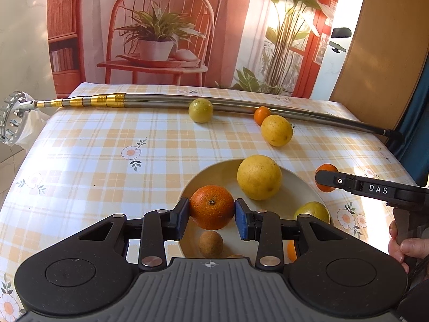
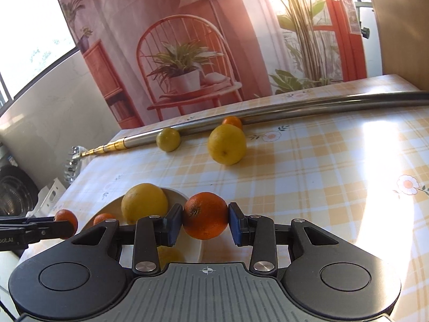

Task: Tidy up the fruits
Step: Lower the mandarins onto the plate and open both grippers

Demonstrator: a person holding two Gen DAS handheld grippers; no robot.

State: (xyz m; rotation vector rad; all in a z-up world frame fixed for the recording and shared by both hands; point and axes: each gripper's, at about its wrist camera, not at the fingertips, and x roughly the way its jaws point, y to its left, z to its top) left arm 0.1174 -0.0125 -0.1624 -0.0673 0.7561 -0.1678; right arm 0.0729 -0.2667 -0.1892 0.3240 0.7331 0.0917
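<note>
Over the plate: the left gripper (image 1: 211, 220) held an orange (image 1: 211, 207), blue pads pressed against both its sides, just above the cream plate (image 1: 214, 171).
Right gripper (image 2: 206, 224): clamped on a second orange (image 2: 206, 219), beside the plate's rim (image 2: 174, 191).
Orange's look: deep orange, dimpled skin, dark stem scar facing up.
On the plate: a large yellow citrus (image 1: 259, 177) and a small brown fruit (image 1: 211, 244); another yellowish fruit (image 1: 312, 211) was partly hidden by the left gripper.
Beyond the plate: two yellow fruits (image 1: 200, 110) (image 1: 276, 130) and a small orange one (image 1: 262, 114) lay against a metal pole (image 1: 166, 99).
Left view only: a hand (image 1: 402, 244) at the right gripper's handle.
Right view only: sunlit tablecloth (image 2: 348, 161) right of the plate.
</note>
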